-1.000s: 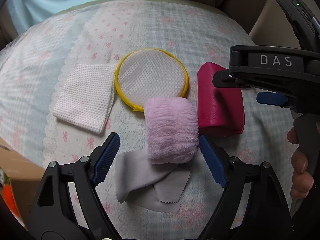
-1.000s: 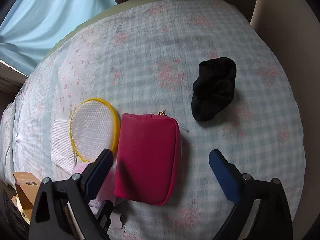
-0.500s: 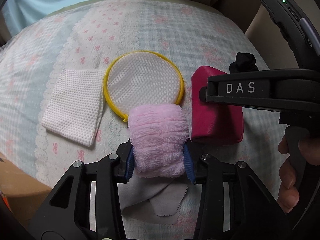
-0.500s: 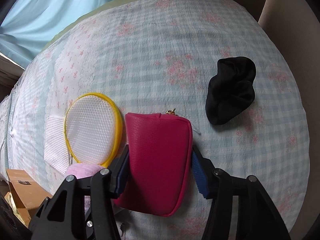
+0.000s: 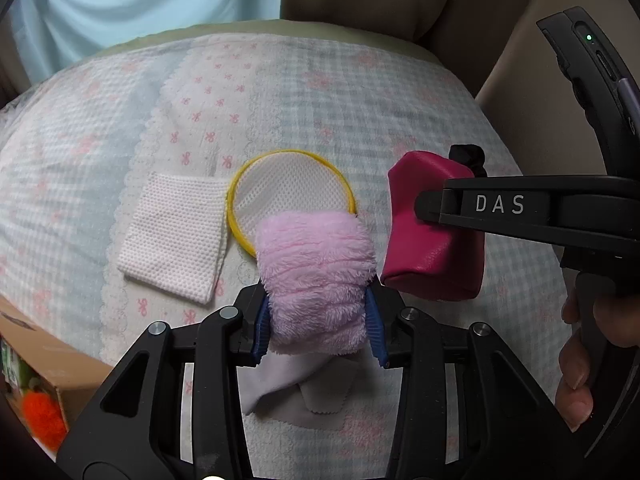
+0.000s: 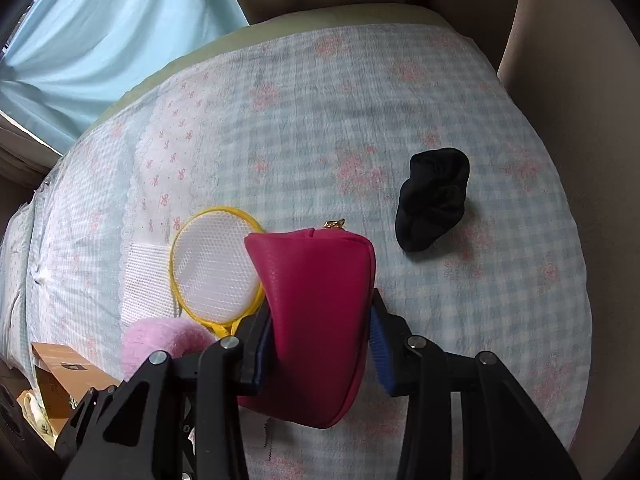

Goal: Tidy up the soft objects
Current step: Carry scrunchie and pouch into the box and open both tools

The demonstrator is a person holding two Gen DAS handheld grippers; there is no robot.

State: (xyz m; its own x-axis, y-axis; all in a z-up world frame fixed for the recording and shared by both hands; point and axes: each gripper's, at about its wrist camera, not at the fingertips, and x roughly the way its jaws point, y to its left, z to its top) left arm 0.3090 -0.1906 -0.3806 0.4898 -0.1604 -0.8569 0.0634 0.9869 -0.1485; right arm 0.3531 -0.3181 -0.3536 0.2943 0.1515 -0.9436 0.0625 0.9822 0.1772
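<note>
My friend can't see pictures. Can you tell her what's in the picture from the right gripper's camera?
The right hand-held gripper, its jaws closing, squeezes a red zip pouch above a checked blanket. A black sock lies to the right; a yellow-rimmed mesh circle and pink fluffy cloth are on the left.

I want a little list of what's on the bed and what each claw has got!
left claw: squeezing the fluffy pink cloth
right claw: closing on the red pouch, pads pressing its sides
still lying on the bedspread: yellow mesh hoop, white waffle cloth, grey cloth, black sock
beside the bed: cardboard box
</note>
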